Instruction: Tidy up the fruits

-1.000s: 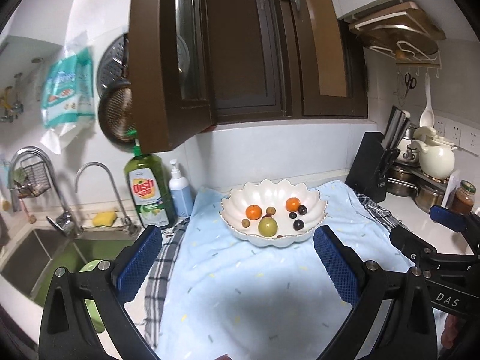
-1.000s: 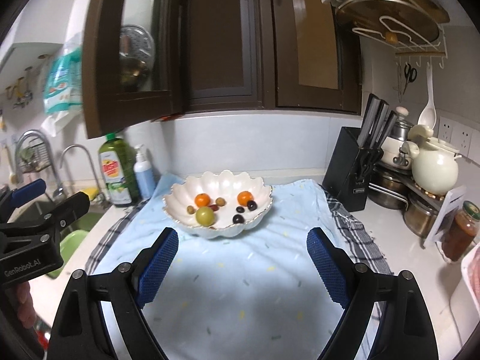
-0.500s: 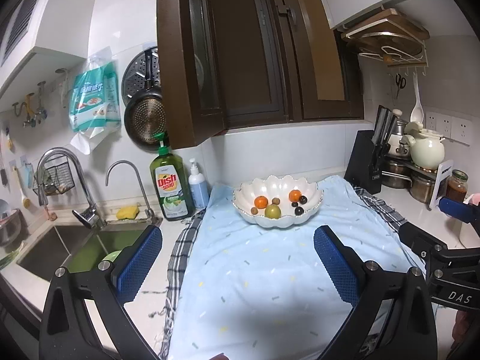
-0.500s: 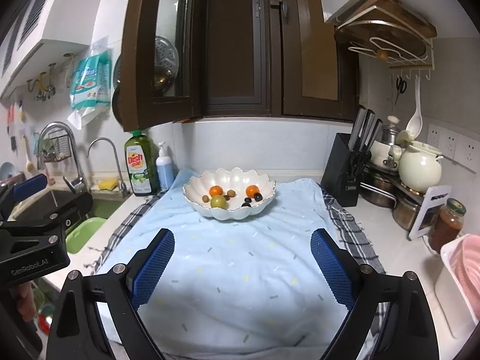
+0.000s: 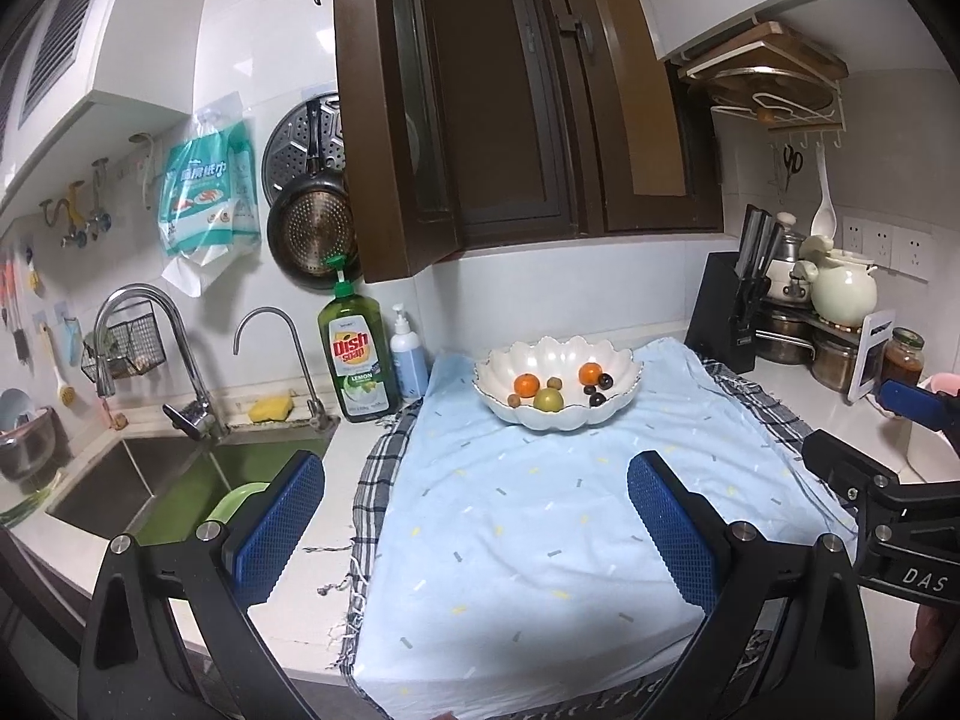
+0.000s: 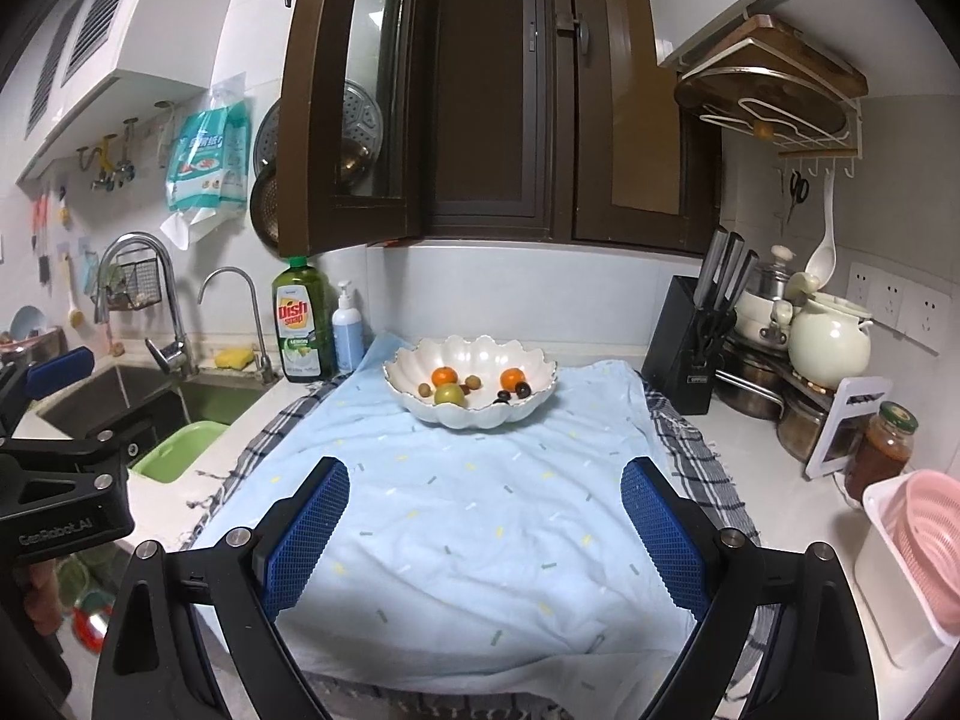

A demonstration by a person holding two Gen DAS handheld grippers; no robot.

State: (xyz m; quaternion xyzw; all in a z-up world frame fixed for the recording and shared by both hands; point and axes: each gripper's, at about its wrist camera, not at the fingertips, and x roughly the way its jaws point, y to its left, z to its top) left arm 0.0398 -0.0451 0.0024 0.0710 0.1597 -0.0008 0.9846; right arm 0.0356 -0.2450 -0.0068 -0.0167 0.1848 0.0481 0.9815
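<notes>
Two grippers, left gripper (image 5: 474, 525) and right gripper (image 6: 483, 534), gape empty over the blue cloth (image 6: 480, 510). We cannot identify the small dark fruits (image 6: 516, 391) in the far white bowl (image 6: 474, 414); the cloth's near edge is cut off.

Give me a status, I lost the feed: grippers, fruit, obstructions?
Left gripper and right gripper open, empty. Fruits all in white bowl on blue cloth. Nothing blocking the bowl.

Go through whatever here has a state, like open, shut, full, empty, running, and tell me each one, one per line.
left gripper: open, holding nothing
right gripper: open, holding nothing
white bowl: upright on the blue cloth, holding small fruits
cabinet door: swung open
tall faucet: no running water visible
jar: lid on
dish soap bottle: upright, cap on
</notes>
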